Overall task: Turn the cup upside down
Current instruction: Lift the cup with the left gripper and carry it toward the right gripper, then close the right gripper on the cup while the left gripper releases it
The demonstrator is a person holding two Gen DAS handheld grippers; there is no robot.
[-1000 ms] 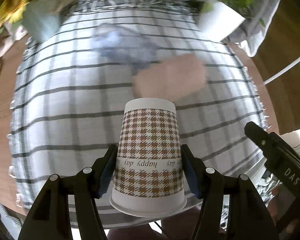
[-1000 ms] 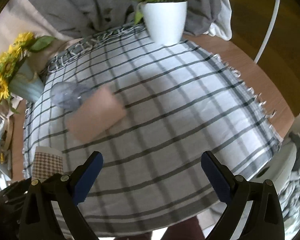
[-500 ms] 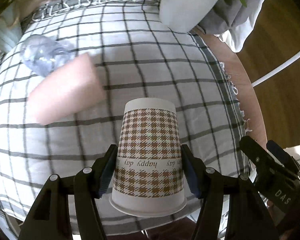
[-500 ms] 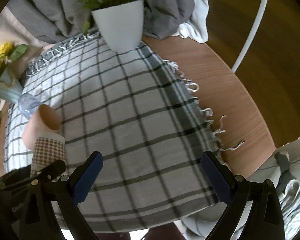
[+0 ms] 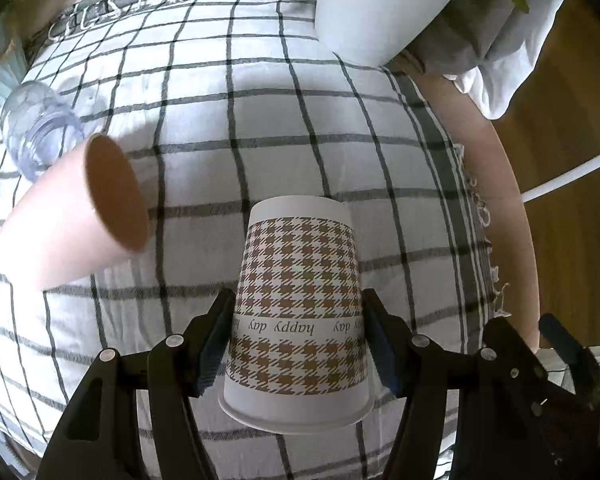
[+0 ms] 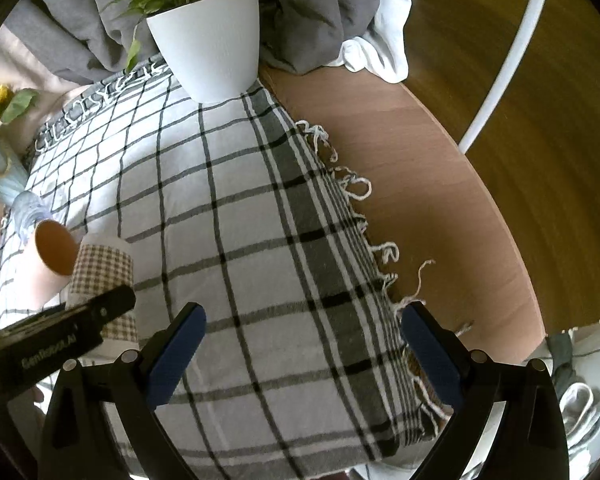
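On the tablecloth (image 5: 284, 128), the plant pot (image 5: 376, 12) is set behind the paper cup (image 5: 300, 304); the toppled cup (image 5: 76, 216) and jar (image 5: 40, 128) are found left of it.

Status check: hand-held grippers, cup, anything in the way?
Left hand-held gripper shut on houndstooth cup, cup inverted, rim toward camera. Right hand-held gripper open, empty. Pink cup lying on its side to the left, apart.

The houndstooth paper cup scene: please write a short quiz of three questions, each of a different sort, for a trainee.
1. True or false: the houndstooth cup is held with its rim towards the camera.
2. Which gripper grips it? A) left gripper B) right gripper
3. Fill in: the pink cup lies on its ____ on the checked cloth.

Key: 1 true; 2 A; 3 side.
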